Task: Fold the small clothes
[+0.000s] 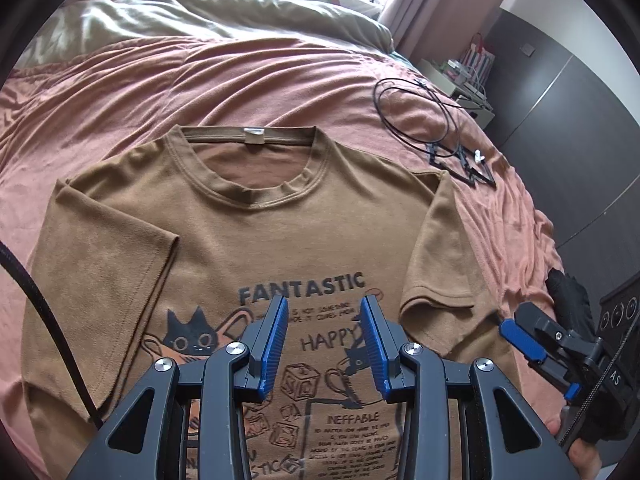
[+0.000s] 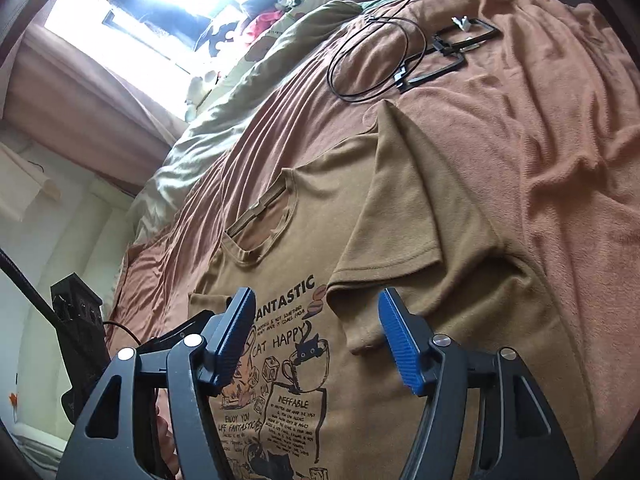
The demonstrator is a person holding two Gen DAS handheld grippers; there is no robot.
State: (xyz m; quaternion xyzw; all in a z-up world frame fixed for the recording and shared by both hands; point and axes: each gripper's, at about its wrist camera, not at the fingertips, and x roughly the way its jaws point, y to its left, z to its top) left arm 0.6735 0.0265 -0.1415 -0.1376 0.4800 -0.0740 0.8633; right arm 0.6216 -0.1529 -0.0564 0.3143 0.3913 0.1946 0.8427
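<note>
A brown T-shirt with a "FANTASTIC" cat print lies face up on a pink-brown blanket, neck hole pointing away from me. Its left sleeve lies flat. The right sleeve is folded in over the body. My left gripper hovers above the chest print, open, with nothing between its blue pads. My right gripper is open over the shirt near the right sleeve's hem, and no cloth is between its fingers. In the left wrist view the right gripper shows at the right edge, held by a black-gloved hand.
A looped black cable and black frame-shaped pieces lie on the blanket beyond the shirt's right shoulder. An olive duvet is bunched at the bed's far end. A bedside table and a dark wardrobe stand to the right.
</note>
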